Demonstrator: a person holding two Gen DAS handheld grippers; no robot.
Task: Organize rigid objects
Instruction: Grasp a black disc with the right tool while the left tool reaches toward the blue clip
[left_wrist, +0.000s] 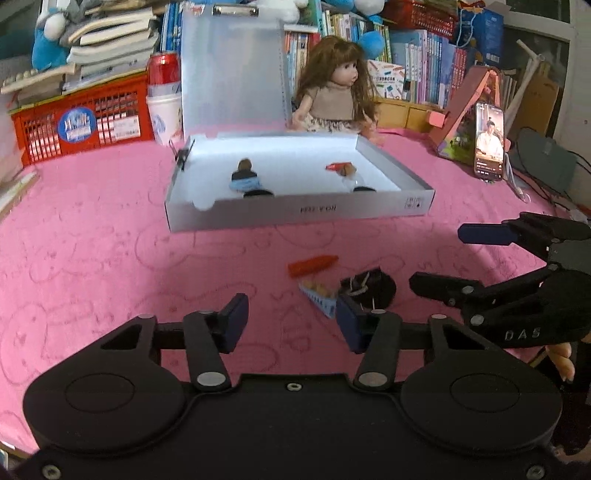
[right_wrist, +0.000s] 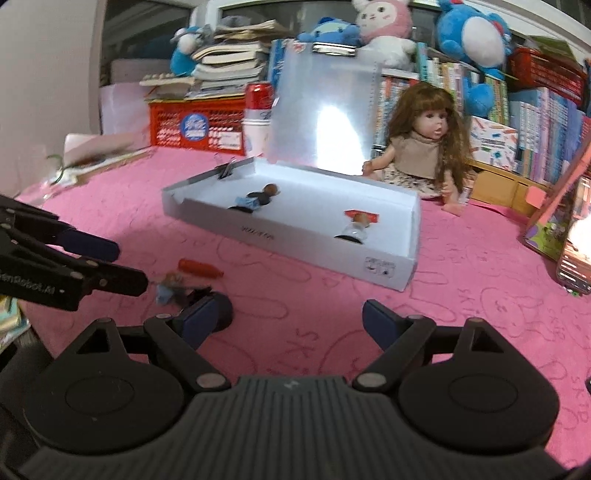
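Left tool (left_wrist: 291, 325) half open, empty, low centre; right tool (right_wrist: 295, 325) wide, empty; orange piece (left_wrist: 313, 264) mid-frame; white box (left_wrist: 295, 214) above.

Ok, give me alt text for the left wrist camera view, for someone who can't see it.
The left tool hovers open over a pink cloth, with an orange toy piece and a small figure on a black base just ahead. Behind them a shallow white box holds two similar figures; the right tool, open, reaches in from the right.
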